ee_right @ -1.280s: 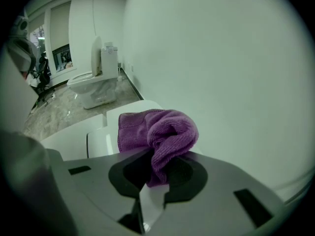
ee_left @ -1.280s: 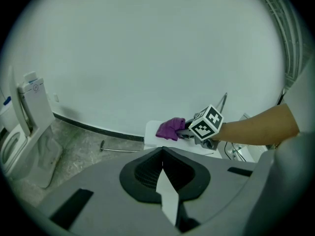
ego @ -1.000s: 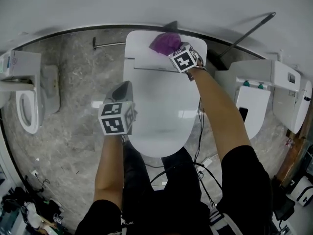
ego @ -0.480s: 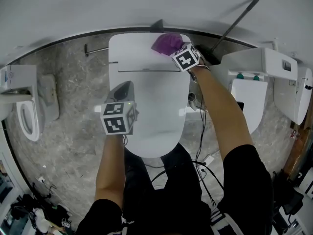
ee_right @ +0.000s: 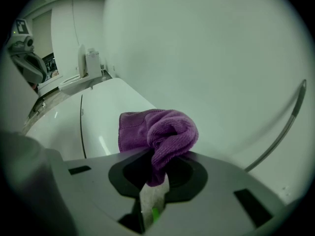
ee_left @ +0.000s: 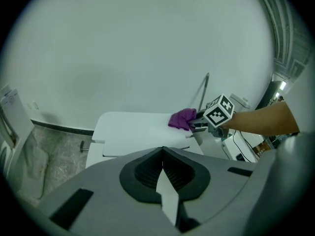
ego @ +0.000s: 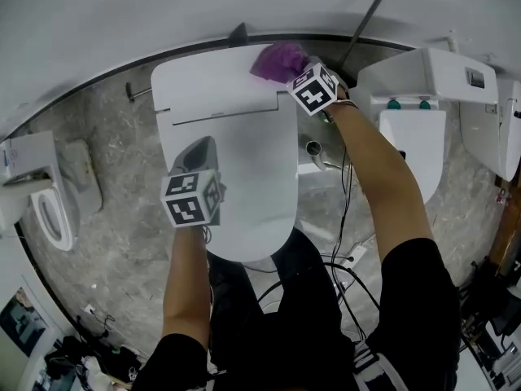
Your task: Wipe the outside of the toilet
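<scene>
A white toilet [ego: 236,161] with its lid down fills the middle of the head view, its flat rear top [ego: 203,84] against the wall. My right gripper [ego: 293,70] is shut on a purple cloth [ego: 277,60] and holds it on the right end of that rear top. In the right gripper view the purple cloth [ee_right: 157,132] bunches out of the closed jaws over the toilet's white top [ee_right: 103,117]. My left gripper [ego: 203,151] hangs above the lid's left side, shut and holding nothing. In the left gripper view the cloth [ee_left: 183,118] shows ahead.
A second white toilet [ego: 423,112] stands close on the right, a third [ego: 45,194] on the left. A long dark rod [ego: 366,19] leans on the wall behind the right gripper. Cables [ego: 342,259] trail on the grey stone floor by the person's legs.
The head view has swung, so the toilet sits further left and higher. My right gripper stays on the rear top's right end with the cloth. The left gripper holds its place over the lid.
</scene>
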{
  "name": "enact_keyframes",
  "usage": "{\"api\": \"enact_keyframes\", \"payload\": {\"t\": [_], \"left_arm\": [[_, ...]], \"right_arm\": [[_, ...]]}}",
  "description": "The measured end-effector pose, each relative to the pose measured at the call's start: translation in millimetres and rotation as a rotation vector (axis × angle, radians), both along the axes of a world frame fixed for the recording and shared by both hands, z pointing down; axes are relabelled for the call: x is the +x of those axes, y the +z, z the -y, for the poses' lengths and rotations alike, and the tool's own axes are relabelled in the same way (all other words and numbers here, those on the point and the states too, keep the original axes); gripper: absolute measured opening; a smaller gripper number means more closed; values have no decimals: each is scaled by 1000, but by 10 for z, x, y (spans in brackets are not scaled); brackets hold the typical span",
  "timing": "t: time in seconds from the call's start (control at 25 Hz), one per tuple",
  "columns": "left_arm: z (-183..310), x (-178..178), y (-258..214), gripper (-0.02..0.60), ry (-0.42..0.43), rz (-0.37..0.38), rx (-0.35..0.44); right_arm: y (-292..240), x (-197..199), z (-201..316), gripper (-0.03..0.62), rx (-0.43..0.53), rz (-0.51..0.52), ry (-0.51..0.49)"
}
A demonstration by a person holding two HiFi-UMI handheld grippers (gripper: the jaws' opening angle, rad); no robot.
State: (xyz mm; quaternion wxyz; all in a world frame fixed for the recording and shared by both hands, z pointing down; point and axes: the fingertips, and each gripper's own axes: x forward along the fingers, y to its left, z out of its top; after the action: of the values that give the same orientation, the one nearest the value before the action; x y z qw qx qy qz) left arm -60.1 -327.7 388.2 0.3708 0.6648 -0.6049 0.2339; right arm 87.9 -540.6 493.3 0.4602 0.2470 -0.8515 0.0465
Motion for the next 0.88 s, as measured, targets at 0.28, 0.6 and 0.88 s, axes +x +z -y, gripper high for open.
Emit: {"api": "enact_keyframes", "payload": {"t": [0.28, 0.6, 0.88], "left_arm": [[66, 386, 152, 9, 88, 28, -29], [292, 731, 356, 9, 148, 47, -45], [343, 1084, 448, 9, 200, 49, -64]], "right_arm": [[177, 442, 15, 63, 20, 9, 15], [654, 642, -97, 61, -5, 2, -16], [963, 512, -174, 61, 26, 25, -192]]}}
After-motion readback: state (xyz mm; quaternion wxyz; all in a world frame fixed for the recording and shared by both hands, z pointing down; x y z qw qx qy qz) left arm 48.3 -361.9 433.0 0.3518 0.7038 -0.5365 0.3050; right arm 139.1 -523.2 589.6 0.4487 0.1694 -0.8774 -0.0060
